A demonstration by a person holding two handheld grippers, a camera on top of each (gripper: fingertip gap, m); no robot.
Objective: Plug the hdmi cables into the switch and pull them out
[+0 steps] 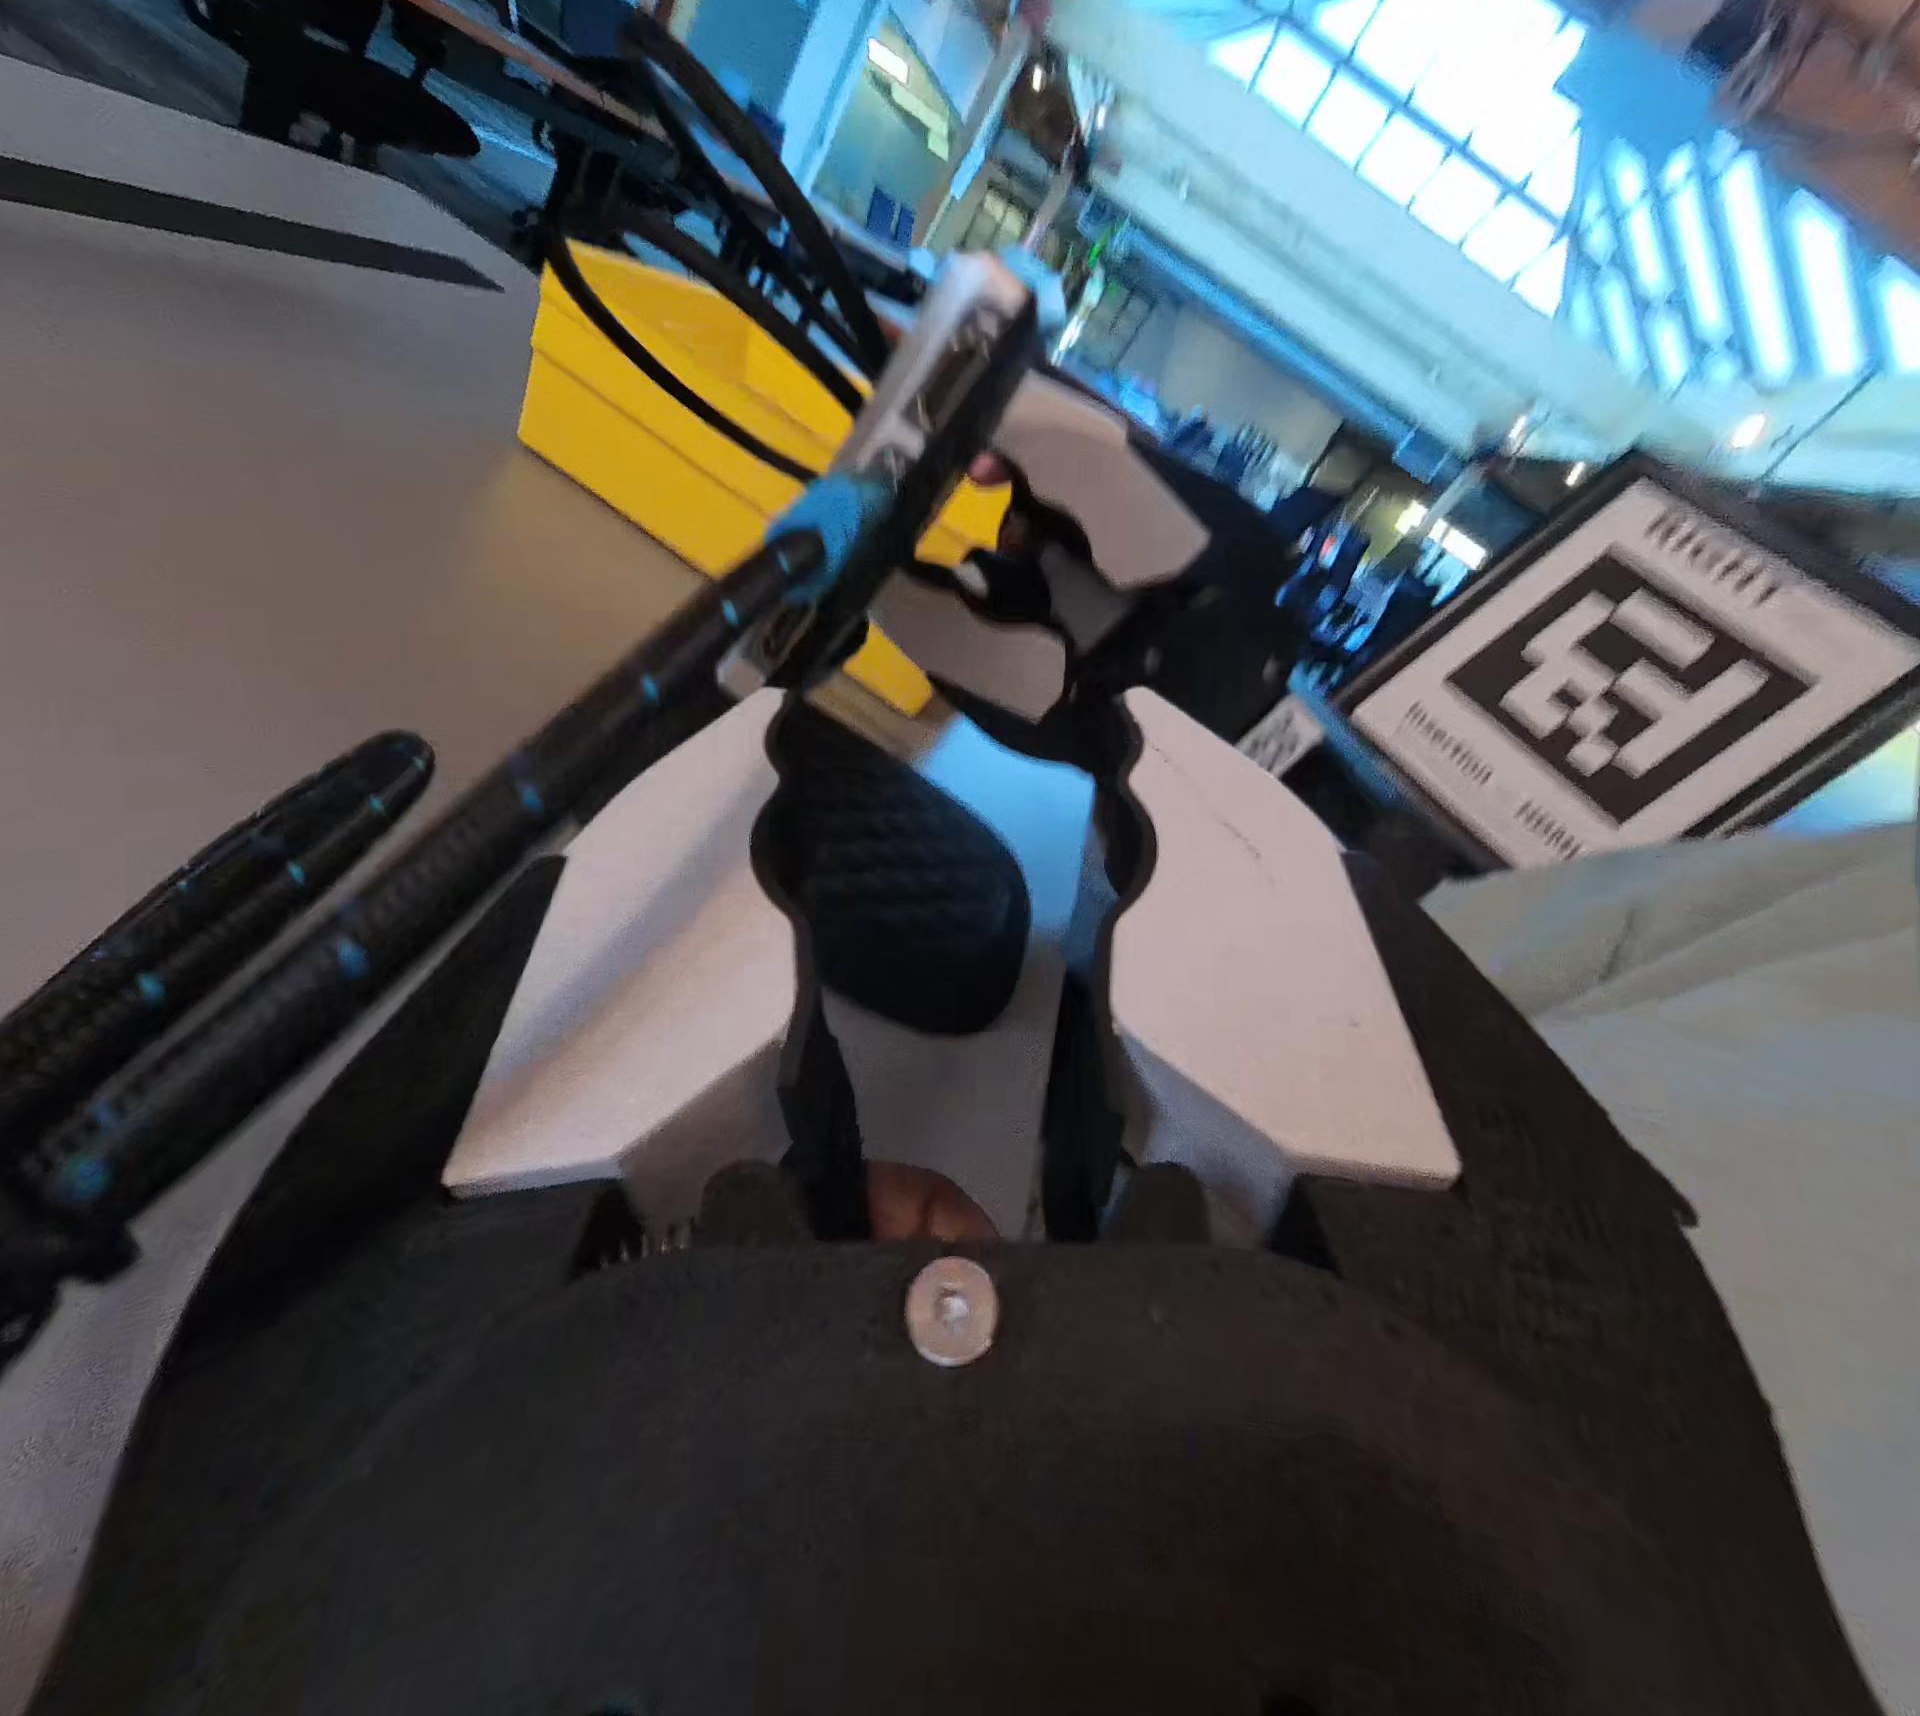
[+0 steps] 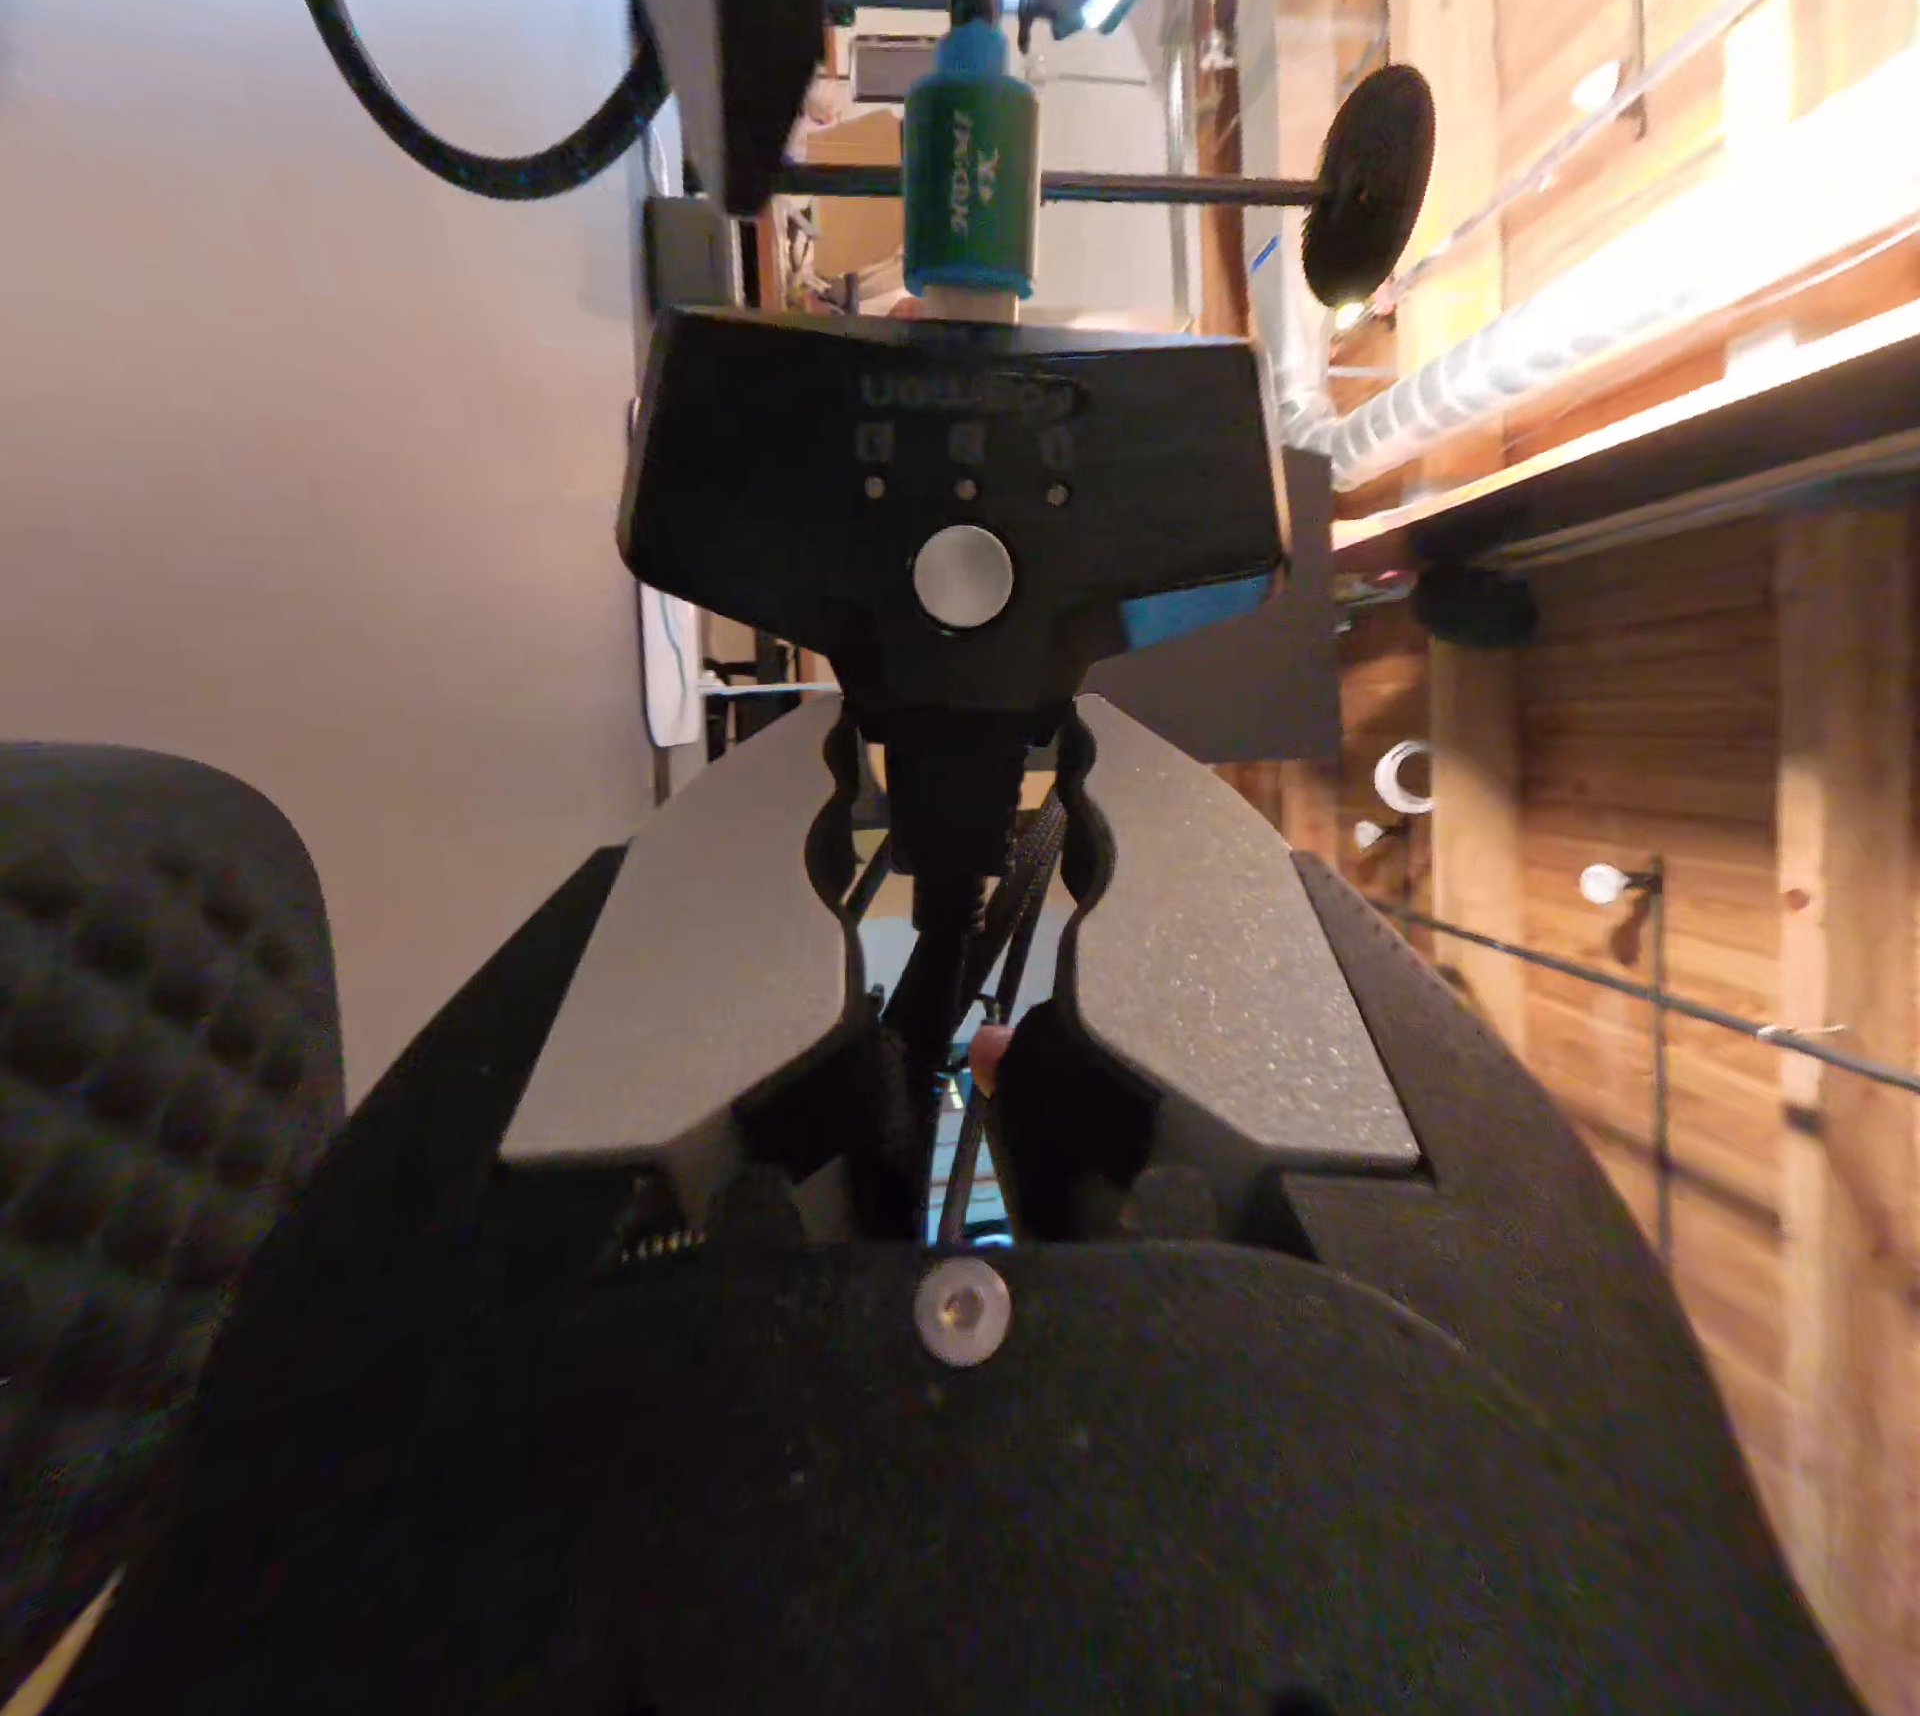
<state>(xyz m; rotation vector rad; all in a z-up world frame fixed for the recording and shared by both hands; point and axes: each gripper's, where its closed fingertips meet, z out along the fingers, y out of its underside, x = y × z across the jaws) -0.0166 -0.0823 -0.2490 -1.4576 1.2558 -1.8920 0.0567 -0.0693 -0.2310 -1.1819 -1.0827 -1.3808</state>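
We list a pale table [image 1: 260, 440] with open surface at left, a yellow box [image 1: 665, 409] farther back and a marker board [image 1: 1621, 690] upright at right.

Right gripper [image 2: 961, 731]: fingers nearly together, pinching the rear stub of the black switch [image 2: 951, 503], held in the air.

HDMI plug [image 2: 971, 186], green-blue, seated in the switch's far edge, its braided cable [image 1: 436, 856] running off past the left gripper [image 1: 951, 710].

Left gripper: fingers part-spread; we cannot tell whether they grip anything.
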